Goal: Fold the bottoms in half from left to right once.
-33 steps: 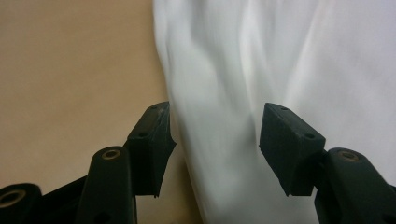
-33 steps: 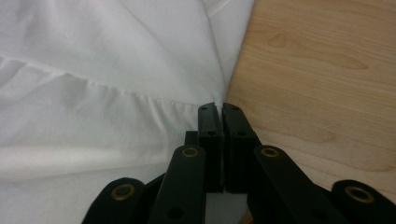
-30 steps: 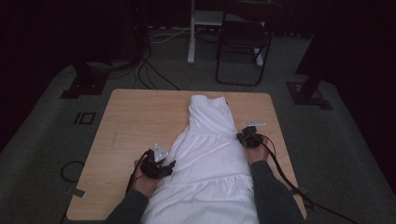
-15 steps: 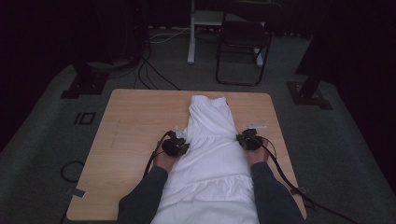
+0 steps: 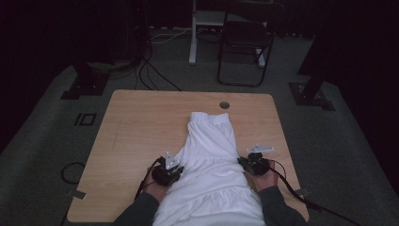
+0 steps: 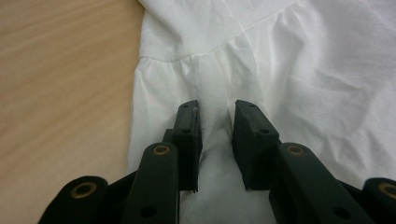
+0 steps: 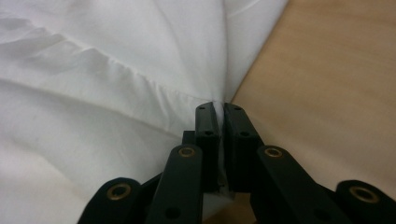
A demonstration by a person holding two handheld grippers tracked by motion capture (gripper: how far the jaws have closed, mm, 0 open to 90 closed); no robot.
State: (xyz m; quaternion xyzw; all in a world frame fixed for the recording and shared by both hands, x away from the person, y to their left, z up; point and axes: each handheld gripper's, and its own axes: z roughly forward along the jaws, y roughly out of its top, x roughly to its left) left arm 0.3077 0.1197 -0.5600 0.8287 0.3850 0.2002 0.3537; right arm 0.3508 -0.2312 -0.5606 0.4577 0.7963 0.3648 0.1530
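A white gathered garment (image 5: 211,155) lies lengthwise on the wooden table (image 5: 141,127), its hem end hanging off the near edge between the person's forearms. My left gripper (image 5: 175,170) is at the garment's left edge. In the left gripper view the left gripper (image 6: 217,109) has its jaws a little apart with a thick fold of the white garment (image 6: 289,70) pinched between them. My right gripper (image 5: 248,164) is at the right edge. In the right gripper view the right gripper (image 7: 219,106) is shut tight on a thin pinch of the white garment (image 7: 116,93).
A round cable hole (image 5: 224,105) sits in the table's far edge beyond the garment. Bare wood lies to the left and far side. On the floor behind stand a folding chair (image 5: 247,42), loose cables (image 5: 150,70) and dark stand bases (image 5: 82,84).
The left gripper went forward along the garment's left edge, then both grippers came back toward the person. The garment slid nearer with them and its far end now lies farther from the table's far edge.
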